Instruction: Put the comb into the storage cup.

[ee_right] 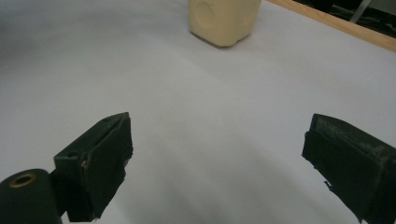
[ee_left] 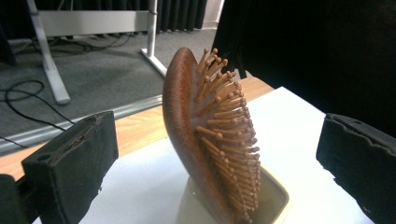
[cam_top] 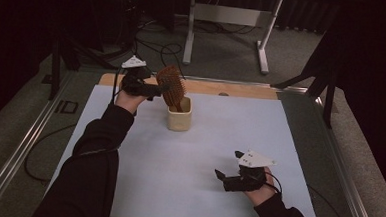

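From above, the wooden hairbrush [cam_top: 171, 86] stands head-up in a cream cup [cam_top: 179, 116] near the table's [cam_top: 203, 154] far edge, left of centre. The left claw [cam_top: 158, 90] sits right beside it, the right claw [cam_top: 226, 176] well apart by the near right corner. Left gripper view: jaws wide open, brush [ee_left: 205, 140] between them, untouched. Right gripper view: jaws spread over bare white table [ee_right: 196, 107], cup [ee_right: 224, 18] up ahead.

Left tongs [cam_top: 158, 90] raised far forward, jaws spread wide; right tongs [cam_top: 222, 176] low, near, jaws apart.
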Action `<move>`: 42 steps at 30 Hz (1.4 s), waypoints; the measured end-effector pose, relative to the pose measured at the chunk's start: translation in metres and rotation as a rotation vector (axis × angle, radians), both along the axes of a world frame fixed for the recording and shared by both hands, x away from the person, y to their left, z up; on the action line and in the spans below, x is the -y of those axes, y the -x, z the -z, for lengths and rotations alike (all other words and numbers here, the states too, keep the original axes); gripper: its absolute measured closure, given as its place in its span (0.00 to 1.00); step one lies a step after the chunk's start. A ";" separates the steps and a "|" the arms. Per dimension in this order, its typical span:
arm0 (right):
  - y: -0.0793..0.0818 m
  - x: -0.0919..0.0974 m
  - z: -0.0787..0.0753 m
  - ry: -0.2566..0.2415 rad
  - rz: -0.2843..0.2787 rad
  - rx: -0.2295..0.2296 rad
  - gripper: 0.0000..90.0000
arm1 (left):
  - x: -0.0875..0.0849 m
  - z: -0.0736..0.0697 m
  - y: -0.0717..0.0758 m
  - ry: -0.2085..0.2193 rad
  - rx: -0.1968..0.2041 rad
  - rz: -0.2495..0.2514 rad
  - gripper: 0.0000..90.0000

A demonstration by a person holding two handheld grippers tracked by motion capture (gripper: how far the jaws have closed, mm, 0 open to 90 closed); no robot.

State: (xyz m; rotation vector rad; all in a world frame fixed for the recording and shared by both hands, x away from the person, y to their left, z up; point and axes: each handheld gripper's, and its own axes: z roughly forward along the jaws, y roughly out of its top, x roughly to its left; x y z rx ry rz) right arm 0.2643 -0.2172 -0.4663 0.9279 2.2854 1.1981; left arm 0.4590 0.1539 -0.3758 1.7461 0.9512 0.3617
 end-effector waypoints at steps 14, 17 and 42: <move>0.000 0.002 -0.001 0.000 0.009 0.009 0.09 | -0.014 0.003 0.024 -0.043 -0.005 0.053 0.00; 0.000 0.001 -0.001 0.002 0.007 0.007 0.09 | -0.017 0.001 0.031 -0.050 0.010 0.065 0.00; 0.004 0.006 0.000 -0.009 0.010 0.005 0.09 | -0.034 0.023 0.088 -0.054 0.032 0.185 0.00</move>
